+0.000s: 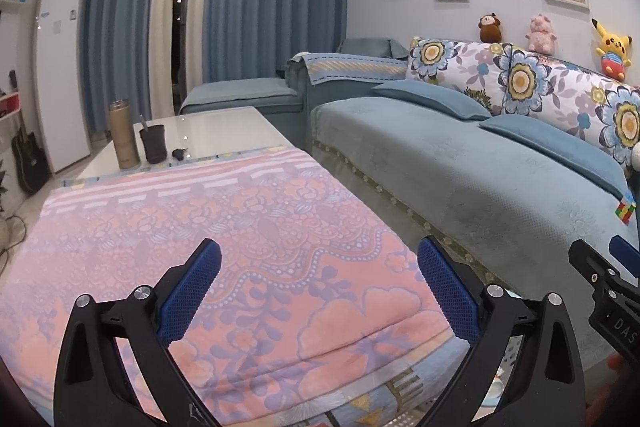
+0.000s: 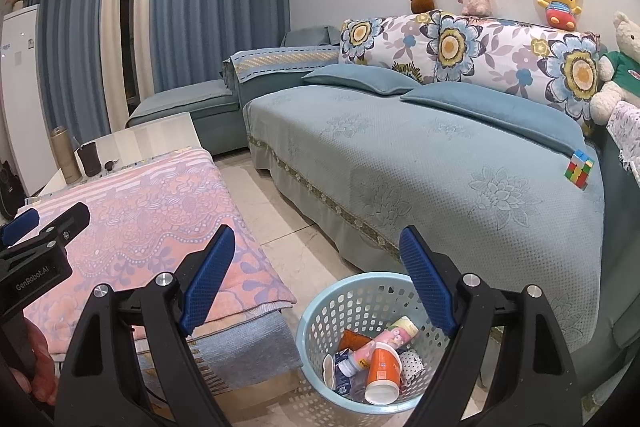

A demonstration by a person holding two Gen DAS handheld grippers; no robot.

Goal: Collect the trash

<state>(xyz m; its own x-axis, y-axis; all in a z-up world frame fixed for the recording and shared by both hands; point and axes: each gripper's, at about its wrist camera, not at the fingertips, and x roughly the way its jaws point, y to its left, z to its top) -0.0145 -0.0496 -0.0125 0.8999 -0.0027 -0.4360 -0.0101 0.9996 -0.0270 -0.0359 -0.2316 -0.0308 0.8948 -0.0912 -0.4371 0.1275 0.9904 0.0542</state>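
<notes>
The blue sofa [image 2: 460, 163] fills the right of my right view, and the bench [image 1: 224, 239] under its pink blanket fills the lower middle of my left view, with no litter showing on it. At lower centre of the right view sits the pale blue basket [image 2: 320, 311], holding the trash [image 2: 380, 355]: cups and wrappers, so collection looks nearly done. My left gripper [image 1: 318, 291] and right gripper [image 2: 318, 279] both hold their jaws wide apart, gripping nothing.
</notes>
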